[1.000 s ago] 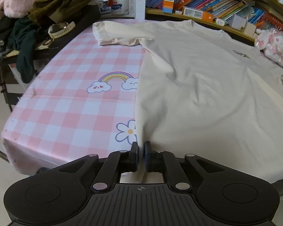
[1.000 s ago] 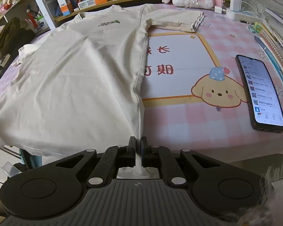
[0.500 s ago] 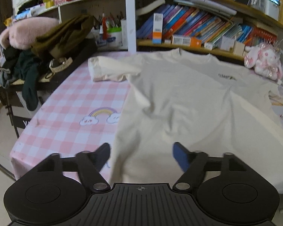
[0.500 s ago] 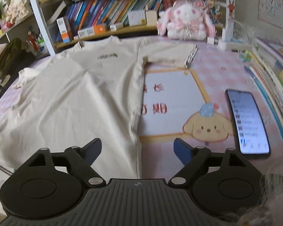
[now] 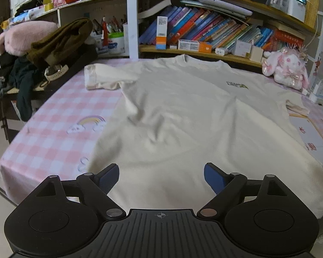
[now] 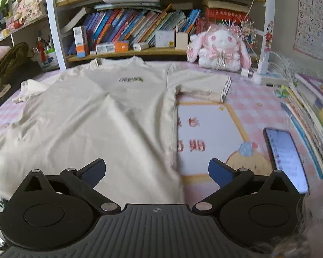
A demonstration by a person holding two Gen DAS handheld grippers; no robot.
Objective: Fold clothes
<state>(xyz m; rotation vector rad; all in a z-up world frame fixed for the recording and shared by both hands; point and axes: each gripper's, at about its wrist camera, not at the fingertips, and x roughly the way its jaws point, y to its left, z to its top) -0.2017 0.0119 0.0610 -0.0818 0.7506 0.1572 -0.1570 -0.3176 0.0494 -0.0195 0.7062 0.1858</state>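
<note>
A cream T-shirt [image 5: 183, 116] [image 6: 101, 120] lies spread flat, front up, on the pink checked tablecloth [image 5: 53, 133], both sleeves out and a small green logo on the chest. My left gripper [image 5: 161, 176] hovers above the hem near its left corner. Its jaws are still opening, with nothing pinched between them. My right gripper [image 6: 157, 169] hangs over the shirt's right side seam near the hem. Its jaws too are opening wide and hold nothing.
A phone [image 6: 286, 159] lies screen up on the table at the right, beside stacked books [image 6: 312, 116]. A pink plush rabbit [image 6: 219, 47] sits at the back by the bookshelf [image 5: 204, 34]. Piled dark clothes [image 5: 43, 51] lie on a side stand at the left.
Both grippers were shut on the shirt's hem edge, then let go and opened wide. Both have pulled back and risen, so more of the shirt and the shelves shows.
</note>
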